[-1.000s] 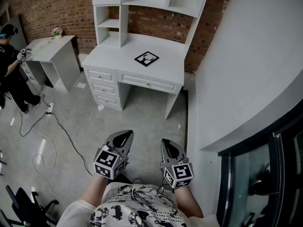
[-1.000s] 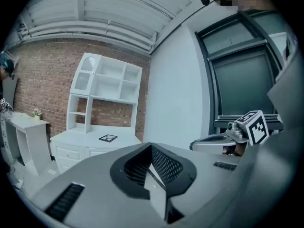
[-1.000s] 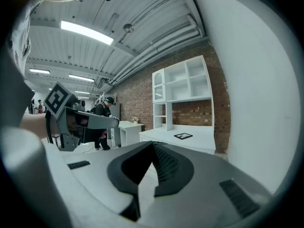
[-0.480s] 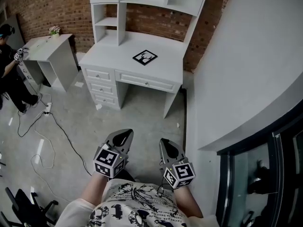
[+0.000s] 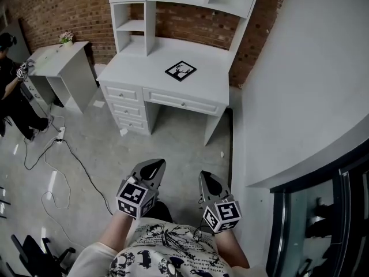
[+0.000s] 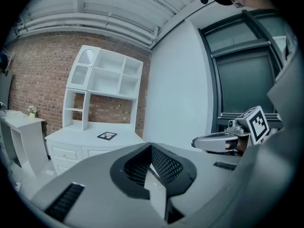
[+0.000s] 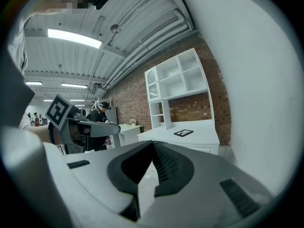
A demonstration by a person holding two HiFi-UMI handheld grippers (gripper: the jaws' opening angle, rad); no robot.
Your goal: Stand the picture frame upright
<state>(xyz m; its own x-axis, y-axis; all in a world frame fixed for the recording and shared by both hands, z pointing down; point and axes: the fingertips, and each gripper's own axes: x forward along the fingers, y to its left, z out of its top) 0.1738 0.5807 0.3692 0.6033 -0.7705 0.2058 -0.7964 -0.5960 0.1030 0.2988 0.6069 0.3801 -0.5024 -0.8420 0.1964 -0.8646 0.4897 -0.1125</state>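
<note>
Head view: black square picture frame (image 5: 180, 70) lies flat on the smooth white desk (image 5: 144, 74) (red brick wall behind, grey concrete floor below). Left gripper (image 5: 151, 169) and right gripper (image 5: 211, 183) are both closed and empty, well apart from the desk.

white desk (image 5: 138, 68), brick wall (image 5: 63, 7), side table (image 5: 57, 55) with perhaps flowers (image 5: 67, 37)

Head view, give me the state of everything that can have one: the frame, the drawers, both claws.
picture frame: lying flat on the desk, not yet upright.
drawers: all shut.
left claw: shut, empty, well short of the desk.
right claw: shut, empty.
</note>
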